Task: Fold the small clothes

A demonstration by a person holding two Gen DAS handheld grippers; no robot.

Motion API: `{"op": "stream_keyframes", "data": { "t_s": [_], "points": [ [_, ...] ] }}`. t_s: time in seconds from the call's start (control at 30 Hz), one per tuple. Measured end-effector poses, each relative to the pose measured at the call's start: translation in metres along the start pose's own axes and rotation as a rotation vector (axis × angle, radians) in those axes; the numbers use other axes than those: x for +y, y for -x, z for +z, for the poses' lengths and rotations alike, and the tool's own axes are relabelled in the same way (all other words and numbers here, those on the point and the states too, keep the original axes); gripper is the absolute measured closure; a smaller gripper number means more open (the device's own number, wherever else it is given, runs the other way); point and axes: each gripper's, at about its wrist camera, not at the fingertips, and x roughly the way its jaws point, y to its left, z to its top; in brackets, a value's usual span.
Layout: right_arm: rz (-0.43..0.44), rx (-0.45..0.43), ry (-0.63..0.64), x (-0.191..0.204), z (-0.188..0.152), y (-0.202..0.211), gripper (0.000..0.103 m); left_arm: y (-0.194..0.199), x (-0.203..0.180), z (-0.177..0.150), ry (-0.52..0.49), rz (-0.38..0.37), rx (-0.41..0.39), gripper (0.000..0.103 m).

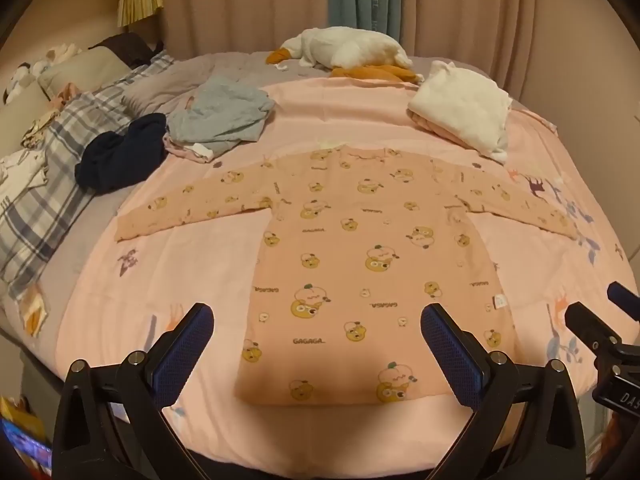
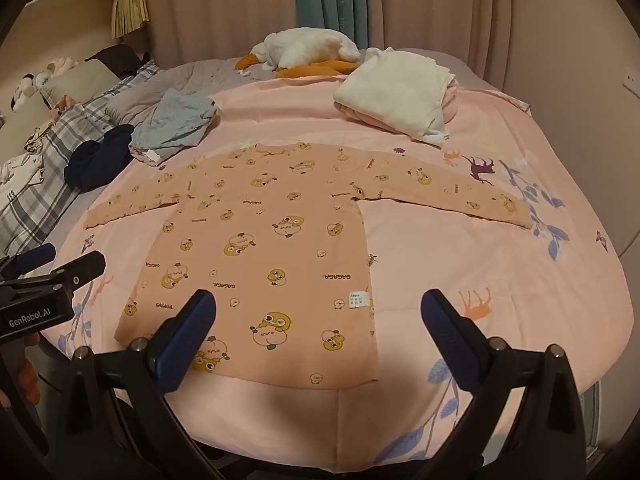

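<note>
Spread flat on the pink quilt point(image 1: 192, 264), hem toward the near edge, sleeves out sideways: peach printed shirt point(image 1: 360, 256). Hovering above the hem, left gripper point(image 1: 316, 320) and right gripper point(image 2: 318, 308), jaws wide apart, empty. Crumpled clothes point(image 1: 224, 120) toward the far left corner.

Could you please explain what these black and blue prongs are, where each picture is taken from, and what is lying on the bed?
There is no robot here: a person holds a two-finger tool in each hand, and a camera on each tool looks forward along its fingers. One picture comes from the left gripper, the other from the right gripper. Both are wide open and hold nothing. On the pink quilt a small peach shirt with cartoon prints lies spread flat, sleeves out. Behind it are a grey garment, a dark navy one, a folded white pile and a plush goose.
</note>
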Motion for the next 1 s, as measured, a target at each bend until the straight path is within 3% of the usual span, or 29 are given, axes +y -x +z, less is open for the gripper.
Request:
{"op": "stream_keyframes", "data": {
  "t_s": [1.0],
  "points": [
    [0.005,-0.003,-0.003,-0.003,-0.002,0.003,0.0,-0.001,-0.004,-0.006,-0.012,-0.002,0.002,0.001]
  ]
}}
